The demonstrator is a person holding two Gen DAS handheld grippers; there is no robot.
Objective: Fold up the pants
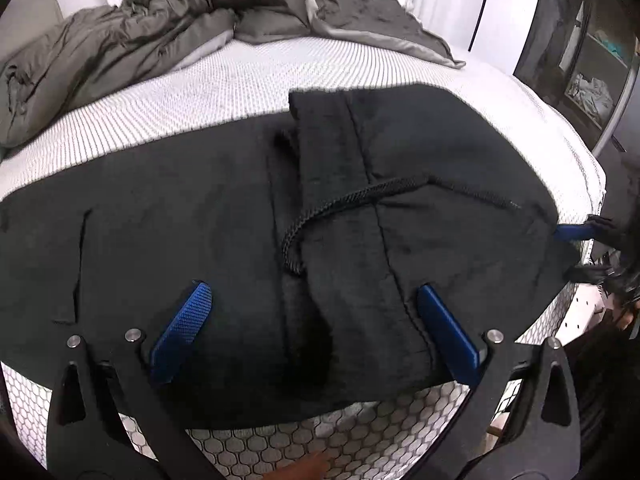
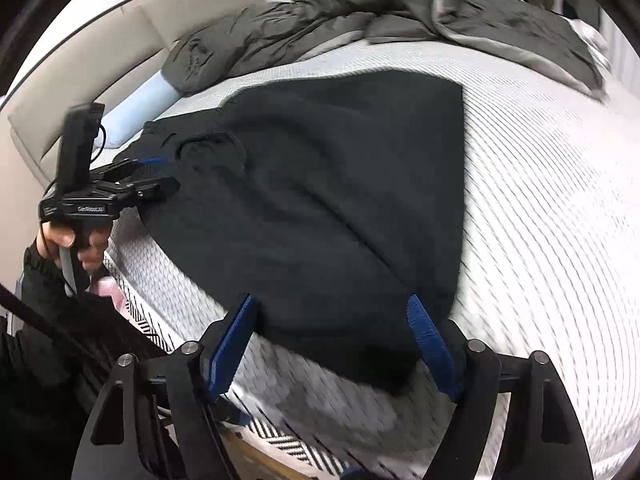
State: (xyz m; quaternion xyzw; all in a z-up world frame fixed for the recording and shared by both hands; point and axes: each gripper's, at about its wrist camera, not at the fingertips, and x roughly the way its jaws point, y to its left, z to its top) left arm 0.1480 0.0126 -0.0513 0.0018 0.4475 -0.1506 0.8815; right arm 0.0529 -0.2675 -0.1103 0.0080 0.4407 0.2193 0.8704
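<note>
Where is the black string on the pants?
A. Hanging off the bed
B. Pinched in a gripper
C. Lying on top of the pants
C: the black drawstring lies curved across the pants on the mattress, untouched by either gripper.

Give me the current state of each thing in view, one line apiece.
Black pants: lying on the mattress, partly folded, one part laid over another.
Drawstring: loose, lying on top of the pants.
Left gripper: open, fingers apart over the pants, nothing pinched.
Right gripper: open, fingers either side of the pants' near edge.
Grey duvet: crumpled at the far side.
Mattress: bare, no sheet.
</note>
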